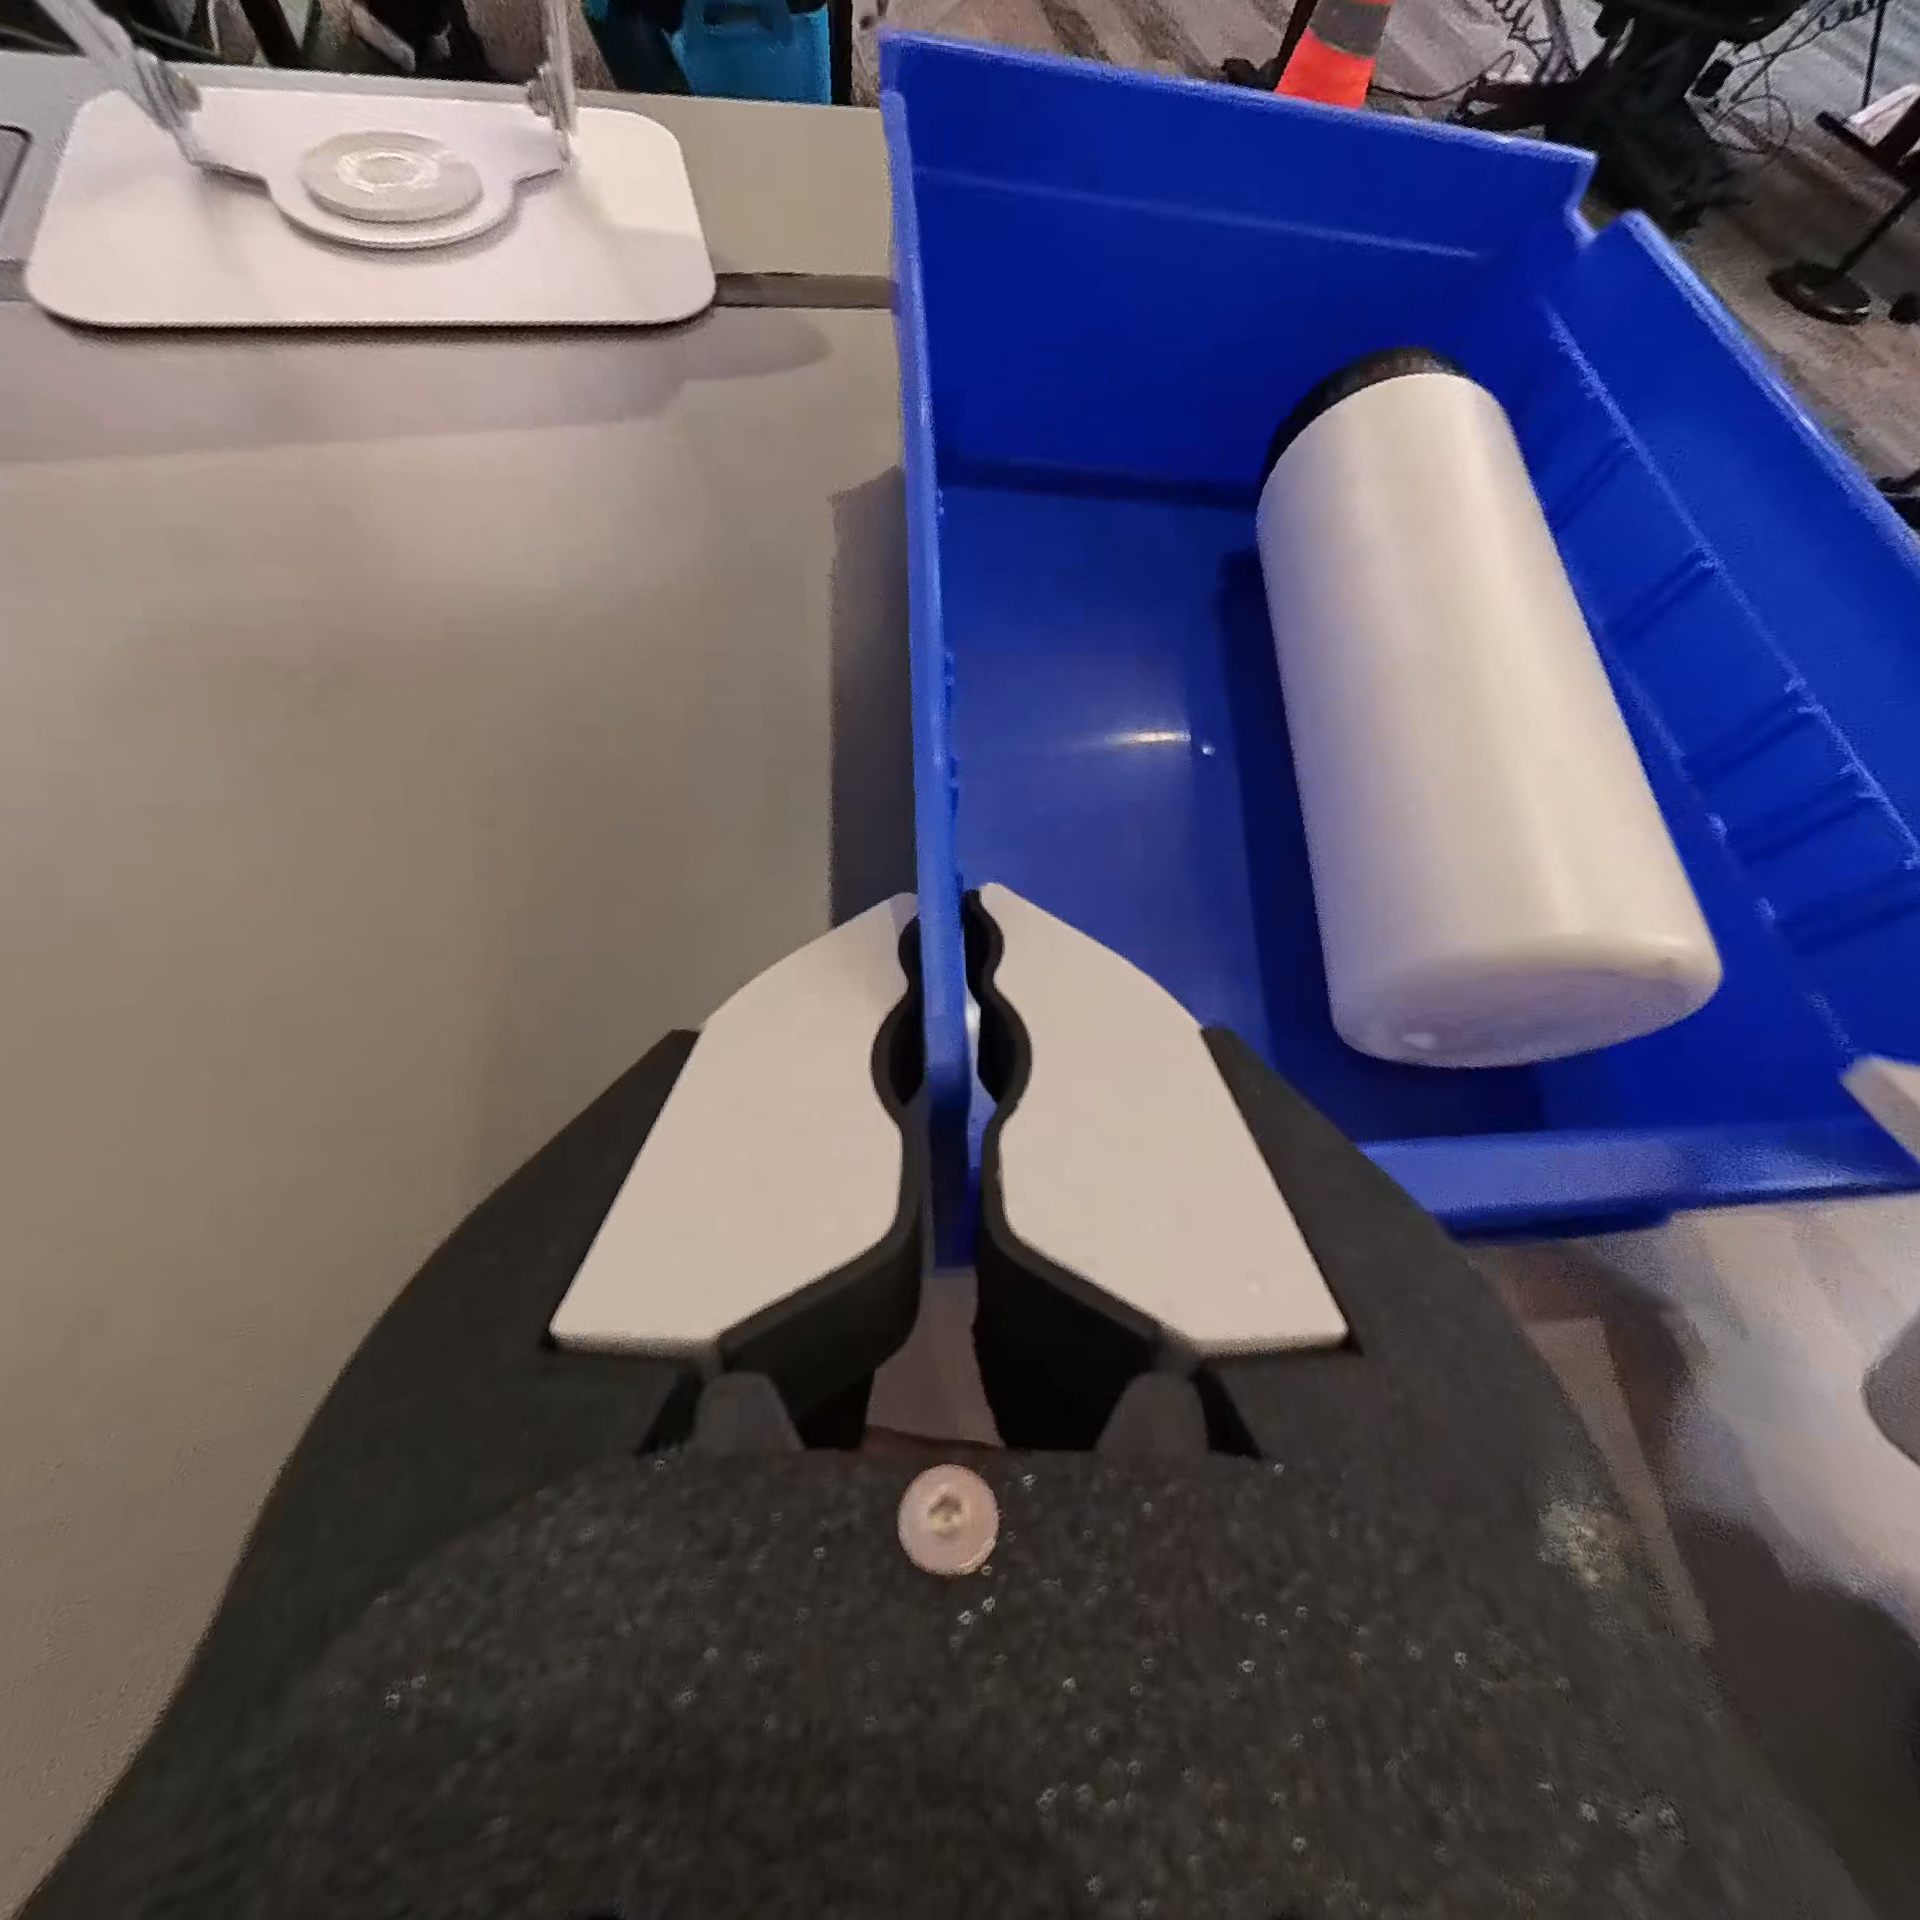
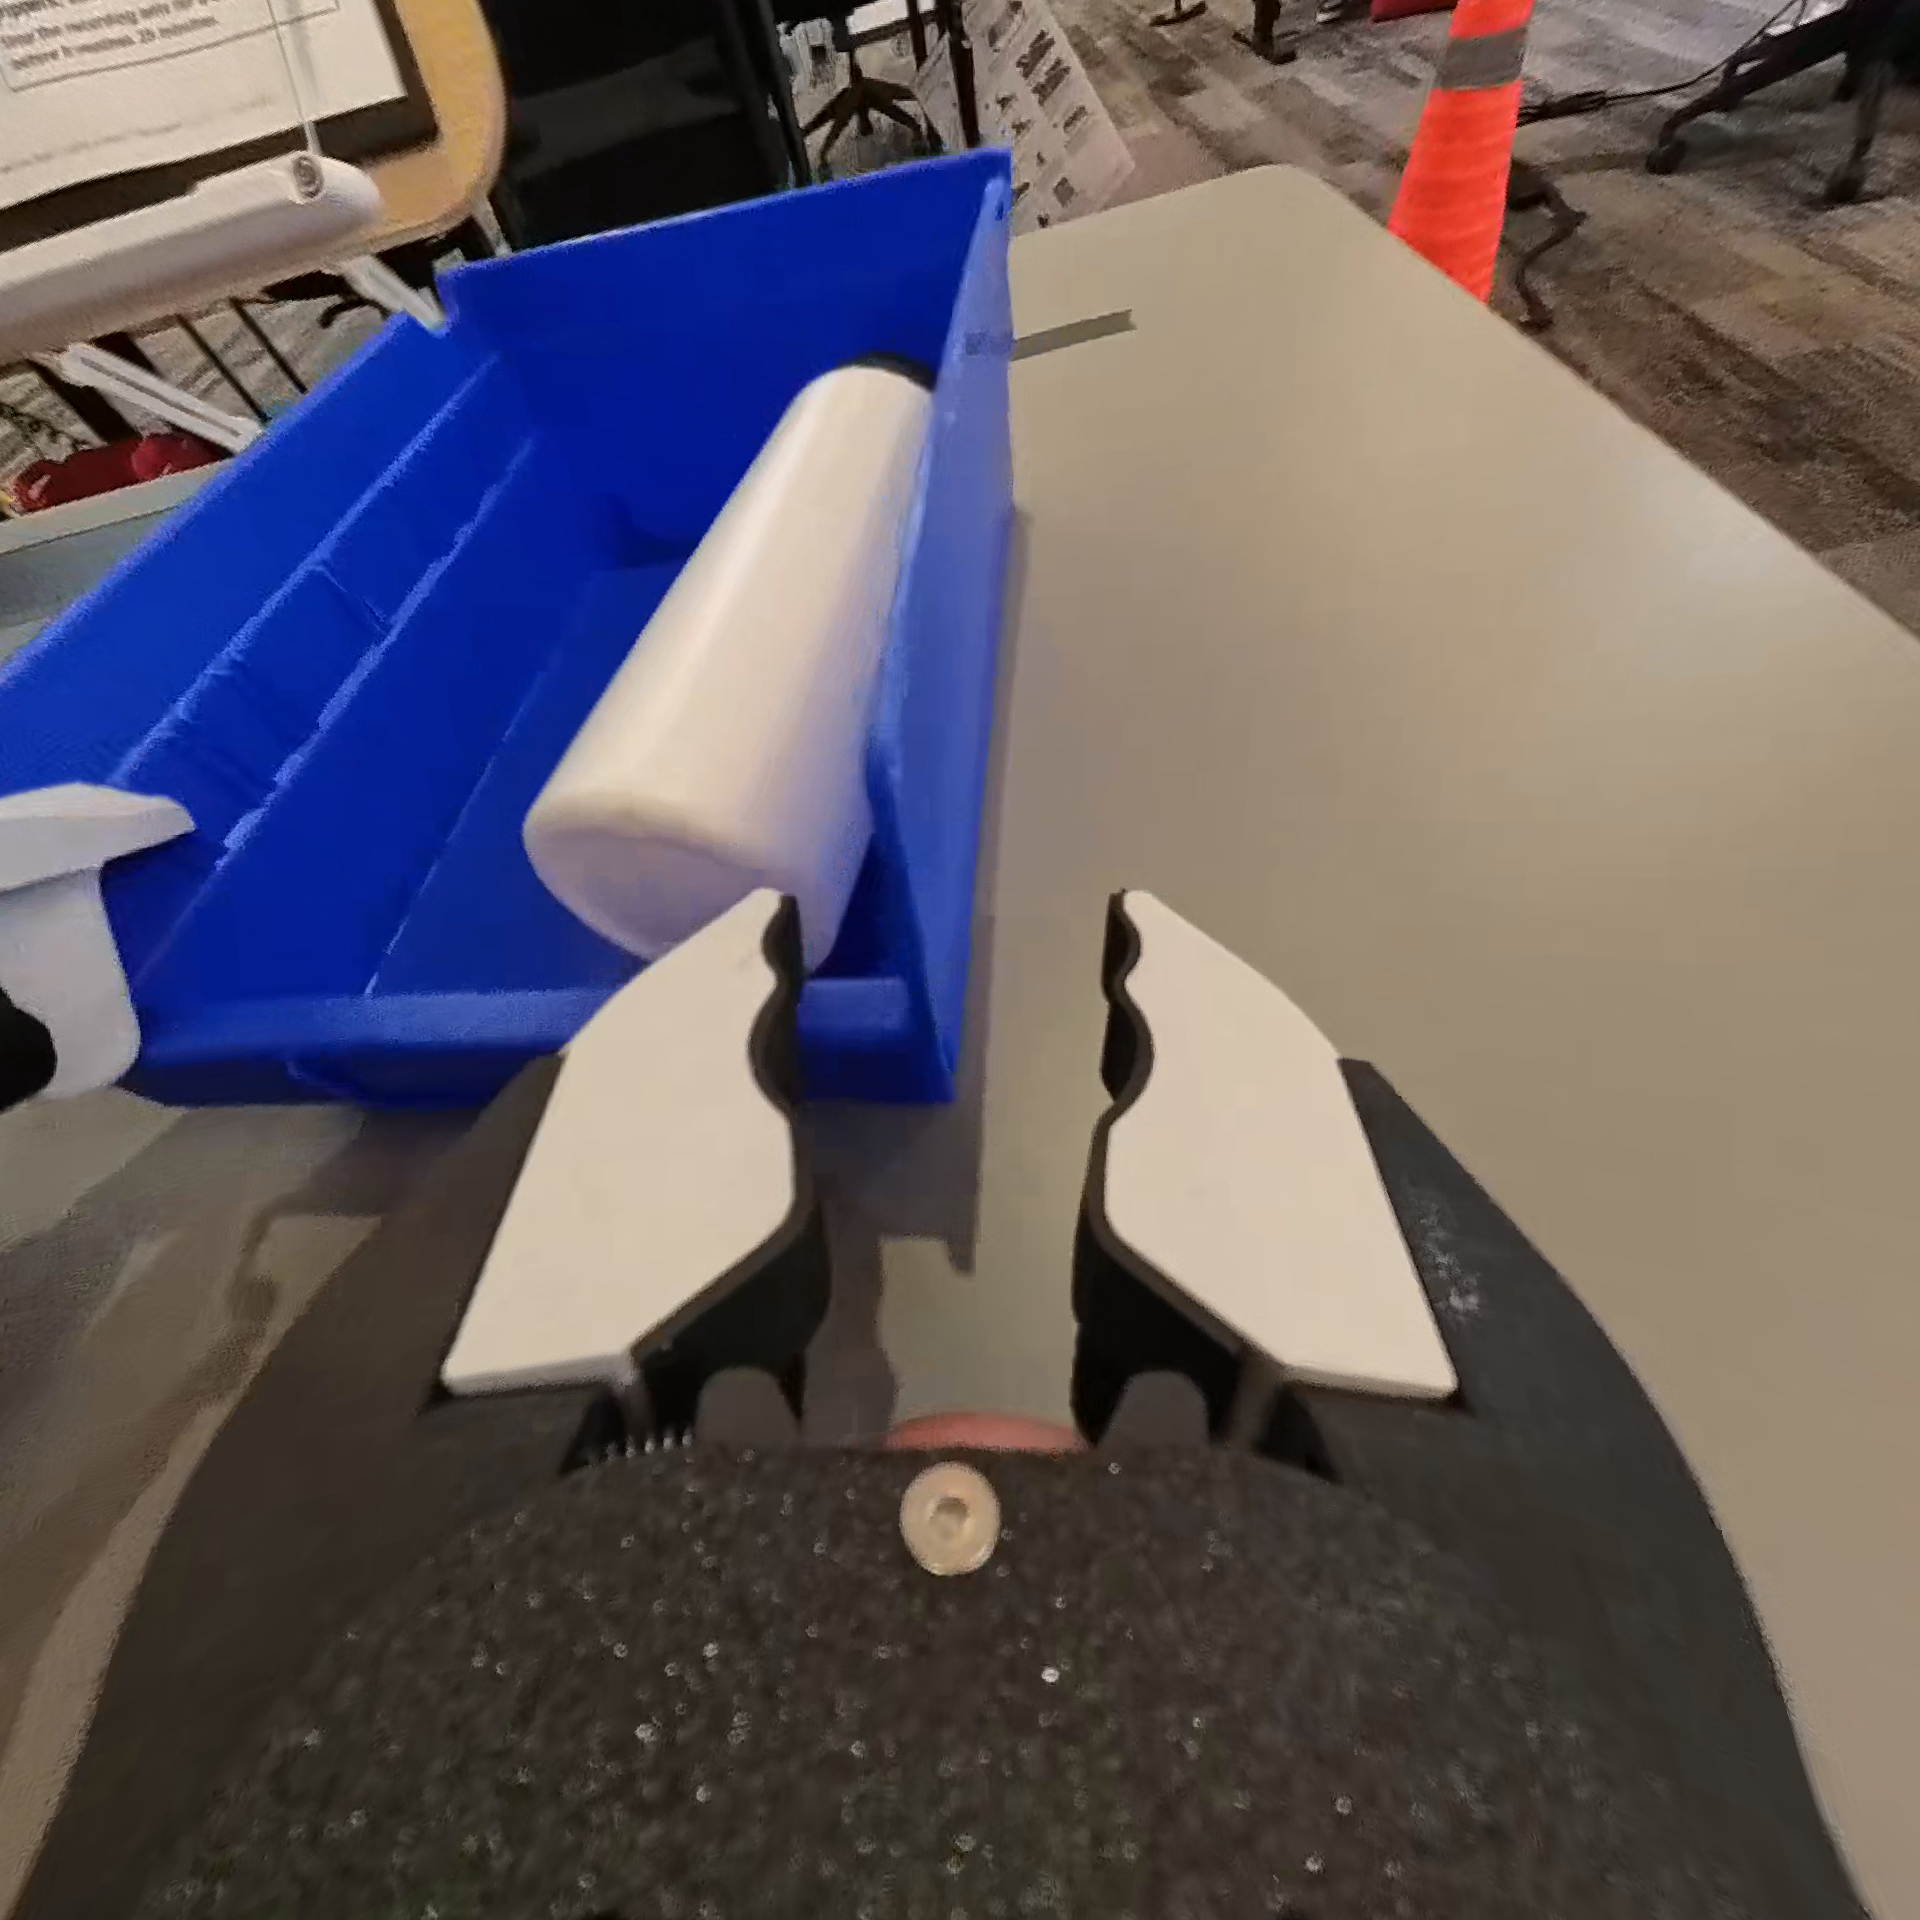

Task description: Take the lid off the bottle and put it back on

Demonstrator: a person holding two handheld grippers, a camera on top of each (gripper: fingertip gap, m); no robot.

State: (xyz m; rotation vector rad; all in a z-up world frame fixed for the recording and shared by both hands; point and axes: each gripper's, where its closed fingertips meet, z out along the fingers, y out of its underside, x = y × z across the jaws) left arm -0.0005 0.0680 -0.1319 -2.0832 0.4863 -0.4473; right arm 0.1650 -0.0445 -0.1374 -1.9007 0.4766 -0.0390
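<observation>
The bin [image 1: 1174,343] sat on the table [image 1: 416,727], ahead of both claws. The left claw [image 1: 943,935] straddled the bin's near left wall, one finger outside, one inside. The bottle [image 1: 1455,748] lay on its side in the bin, ahead and right of the left claw, its lid [image 1: 1382,364] at the far end. The right claw [image 2: 951,935] sat before the bin's near right corner, bottle ahead and left. A stand [image 1: 364,208] lay far ahead-left of the left claw.

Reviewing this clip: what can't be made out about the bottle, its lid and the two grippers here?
- Lid: left wrist view shows only a dark sliver behind the bottle; whether it is screwed tight is unclear.
- Right wrist view: bottle blurred, lid end nearly hidden.
- Left gripper: cut off by the right wrist view's edge.
</observation>
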